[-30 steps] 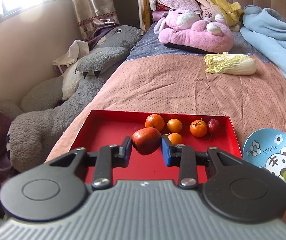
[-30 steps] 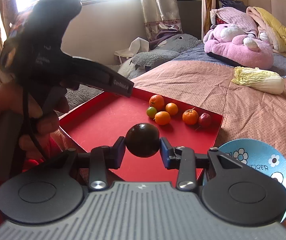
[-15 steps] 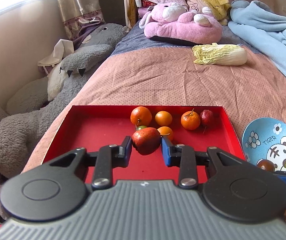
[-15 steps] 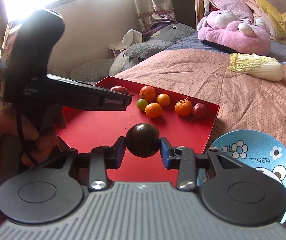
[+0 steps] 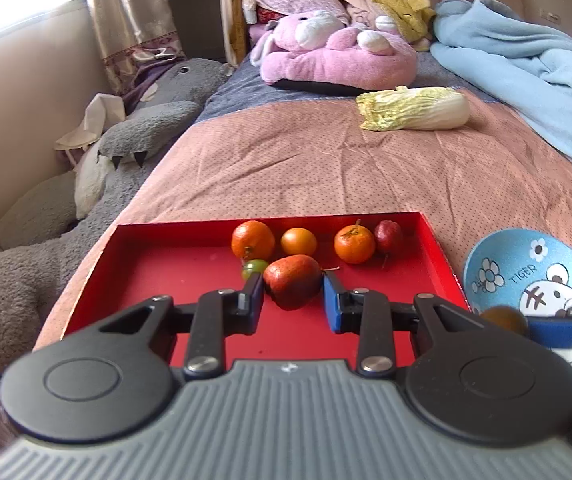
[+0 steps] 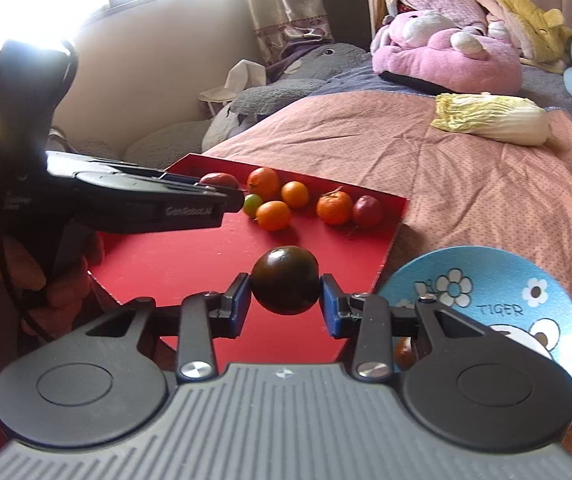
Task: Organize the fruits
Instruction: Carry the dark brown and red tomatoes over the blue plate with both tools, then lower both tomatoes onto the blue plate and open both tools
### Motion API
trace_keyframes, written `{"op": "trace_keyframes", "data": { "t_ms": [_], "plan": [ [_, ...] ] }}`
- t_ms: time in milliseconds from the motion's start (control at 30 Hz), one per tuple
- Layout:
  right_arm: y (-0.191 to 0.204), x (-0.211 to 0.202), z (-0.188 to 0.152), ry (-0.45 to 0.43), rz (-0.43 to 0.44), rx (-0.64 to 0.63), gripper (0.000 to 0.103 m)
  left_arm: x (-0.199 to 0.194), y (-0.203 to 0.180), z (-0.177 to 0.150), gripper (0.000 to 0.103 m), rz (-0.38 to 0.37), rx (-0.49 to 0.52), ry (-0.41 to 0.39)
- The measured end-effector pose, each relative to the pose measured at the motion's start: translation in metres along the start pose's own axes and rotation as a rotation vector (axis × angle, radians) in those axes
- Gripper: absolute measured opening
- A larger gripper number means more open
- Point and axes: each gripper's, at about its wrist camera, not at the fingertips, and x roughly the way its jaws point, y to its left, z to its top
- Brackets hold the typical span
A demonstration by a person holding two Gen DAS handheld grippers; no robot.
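Observation:
My left gripper [image 5: 292, 300] is shut on a red fruit [image 5: 292, 282] low over the red tray [image 5: 166, 264], just in front of a row of three oranges [image 5: 253, 240], a green fruit [image 5: 255, 267] and a small red fruit [image 5: 388, 236]. In the right wrist view my right gripper [image 6: 286, 300] is shut on a dark round fruit [image 6: 285, 280] above the tray's near right corner [image 6: 366, 320], beside the blue tiger plate [image 6: 486, 280]. A dark fruit [image 6: 404, 352] lies on that plate, partly hidden by a finger. The left gripper [image 6: 222, 200] shows there at the left.
A napa cabbage [image 5: 414, 109] lies further up the pink bedspread. A pink plush [image 5: 338, 52] and a blue blanket [image 5: 526, 64] are at the head of the bed. A grey shark plush [image 5: 126, 160] lies along the bed's left side. A hand [image 6: 58, 280] grips the left tool.
The left gripper has sunk toward the tray with the red fruit and come closer to the fruit row. The right gripper has shifted right with the dark fruit, toward the blue plate.

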Motion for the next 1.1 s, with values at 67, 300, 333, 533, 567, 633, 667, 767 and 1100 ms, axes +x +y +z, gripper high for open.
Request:
{"op": "trace_keyframes", "data": {
  "t_ms": [67,300,333,533,567,633,667,767,1100],
  "plan": [
    [-0.007,-0.002,-0.001,-0.005,-0.017,0.002,0.043,0.002,-0.008,0.001,0.035,-0.008,0.024,-0.009],
    [-0.04,-0.022,-0.006,-0.02,-0.109,0.027,0.043,0.011,-0.044,0.008,0.035,-0.101,0.042,-0.011],
    [-0.046,-0.027,-0.007,-0.022,-0.125,0.034,0.043,0.012,-0.051,0.01,0.035,-0.114,0.054,-0.016],
    [-0.075,-0.046,-0.017,-0.018,-0.209,0.072,0.043,0.012,-0.093,0.021,0.035,-0.196,0.092,-0.06],
    [-0.078,-0.048,-0.019,-0.017,-0.219,0.074,0.043,0.012,-0.099,0.022,0.035,-0.208,0.095,-0.064],
    [-0.084,-0.052,-0.023,-0.01,-0.239,0.082,0.043,0.016,-0.11,0.021,0.035,-0.226,0.104,-0.062],
    [-0.086,-0.054,-0.025,-0.008,-0.247,0.086,0.043,0.017,-0.115,0.02,0.035,-0.233,0.112,-0.06],
    [-0.094,-0.058,-0.031,-0.004,-0.27,0.1,0.043,0.023,-0.126,0.009,0.035,-0.254,0.15,-0.044],
    [-0.129,-0.068,-0.037,-0.03,-0.362,0.172,0.043,0.032,-0.132,-0.011,0.035,-0.319,0.176,0.006]
  ]
}}
